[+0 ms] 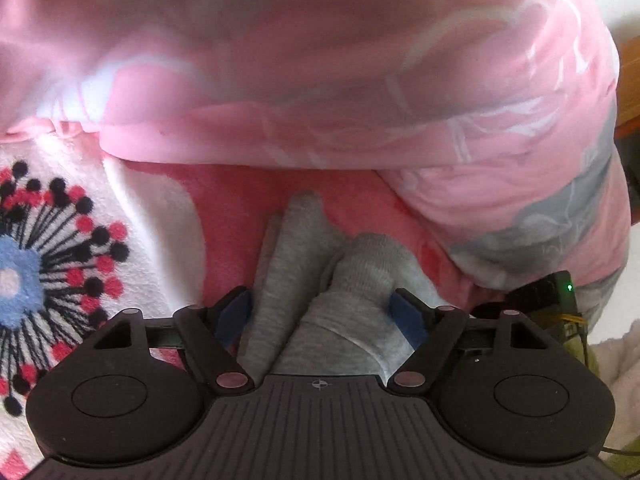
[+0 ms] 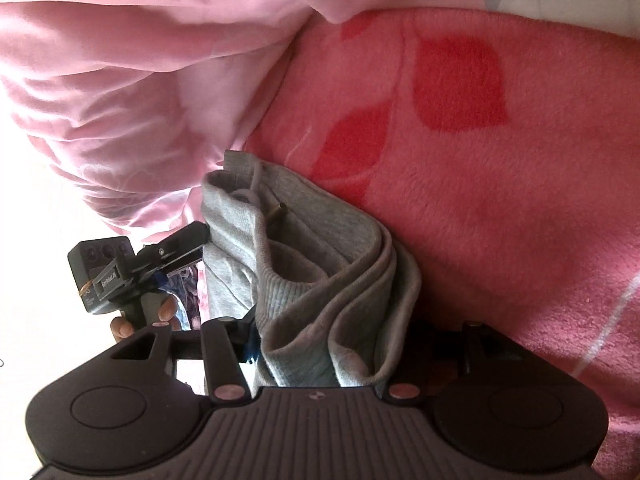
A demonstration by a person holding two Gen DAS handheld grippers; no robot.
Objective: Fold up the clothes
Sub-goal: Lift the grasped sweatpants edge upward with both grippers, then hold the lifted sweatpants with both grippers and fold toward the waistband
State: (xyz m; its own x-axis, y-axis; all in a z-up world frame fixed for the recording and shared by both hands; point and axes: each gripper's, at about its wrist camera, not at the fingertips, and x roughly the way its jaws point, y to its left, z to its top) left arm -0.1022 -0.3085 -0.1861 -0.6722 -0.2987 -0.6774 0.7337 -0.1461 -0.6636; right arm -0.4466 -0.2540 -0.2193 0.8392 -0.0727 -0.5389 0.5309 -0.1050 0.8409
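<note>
Your right gripper (image 2: 320, 344) keeps its jaws clenched on the bunched grey garment (image 2: 320, 272) — anchoring the folded layers on the pink blanket (image 2: 500, 200). Your left gripper (image 1: 320, 316) straddles the same cloth, jaws released, probably to re-grip.

Pink cloth (image 1: 320, 60) blurred in left view, cut off at the top in both. Right gripper's (image 2: 326, 328) right finger hidden behind grey garment (image 2: 320, 280); grip there can't be confirmed. Garment's near end hidden under both gripper bodies. Hand (image 2: 160, 312) mostly hidden behind left gripper's (image 1: 320, 312) handle.
</note>
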